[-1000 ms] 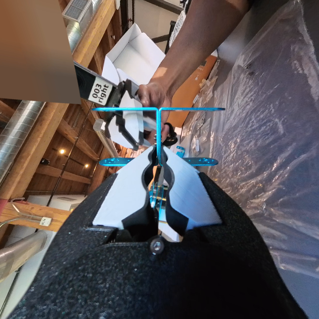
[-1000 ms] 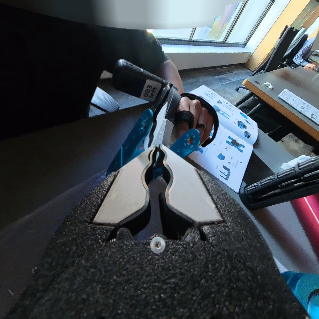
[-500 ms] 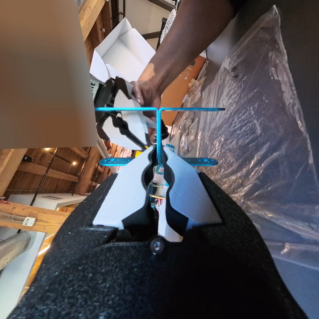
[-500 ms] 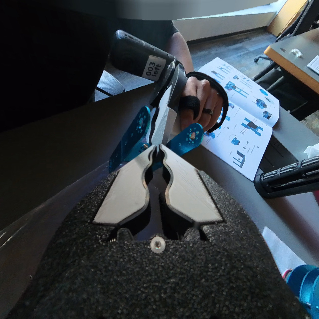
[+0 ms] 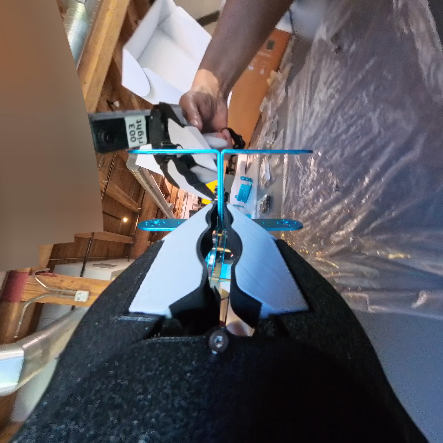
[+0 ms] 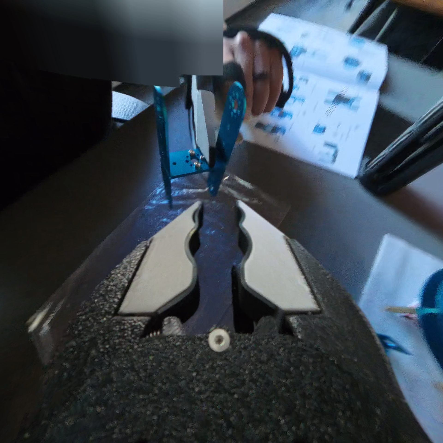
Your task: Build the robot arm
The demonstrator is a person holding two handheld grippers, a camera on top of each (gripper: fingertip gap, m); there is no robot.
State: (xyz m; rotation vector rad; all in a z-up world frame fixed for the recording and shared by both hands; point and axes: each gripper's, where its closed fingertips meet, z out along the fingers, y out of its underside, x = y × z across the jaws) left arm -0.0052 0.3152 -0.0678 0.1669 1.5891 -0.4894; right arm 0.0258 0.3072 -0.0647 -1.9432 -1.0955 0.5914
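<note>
Left gripper (image 5: 220, 206): clenched on the blue metal bracket (image 5: 220, 177).
Right gripper (image 6: 219, 206): released, empty, just in front of the bracket.
Booklet (image 6: 335, 96): open, behind the bracket.

In the right wrist view the open booklet (image 6: 335, 100) on the far side of the table is smeared by motion, its drawings unreadable, and a round blue object (image 6: 431, 316) is cut off by the right edge. The left gripper (image 6: 200, 115) is partly covered by a mosaic patch, so only its white fingers between the blue bracket (image 6: 187, 163) arms show.
</note>
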